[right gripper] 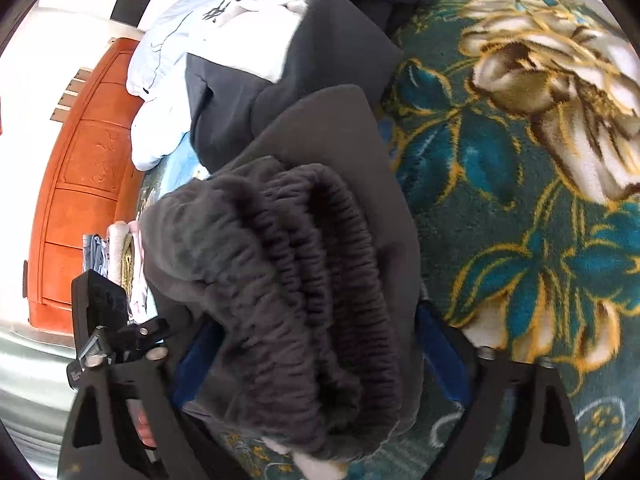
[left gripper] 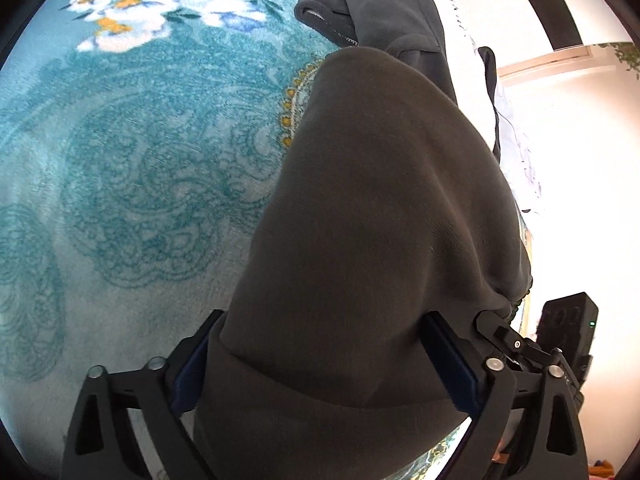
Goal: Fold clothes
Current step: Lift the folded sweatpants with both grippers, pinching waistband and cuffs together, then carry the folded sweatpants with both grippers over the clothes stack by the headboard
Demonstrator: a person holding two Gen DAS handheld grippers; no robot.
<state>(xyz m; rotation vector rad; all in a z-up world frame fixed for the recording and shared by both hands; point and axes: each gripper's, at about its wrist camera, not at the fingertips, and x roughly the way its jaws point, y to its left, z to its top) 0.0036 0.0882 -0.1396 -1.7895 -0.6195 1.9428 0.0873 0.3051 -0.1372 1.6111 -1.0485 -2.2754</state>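
Grey sweatpants draped over floral blanket, clamped in both: left gripper on smooth leg, right gripper on bunched elastic waistband. Soft, thick, floppy, moderately heavy; best grip at waistband and hems.

Grey trousers hide left gripper fingertips; right gripper likewise.

My left gripper has both fingers spread wide around a thick bunch of grey cloth, the blue pads pressed against its sides. My right gripper is the same: fingers parted by a bulky gathered waistband, pads squeezing it from both sides. Each one points forward and slightly down.
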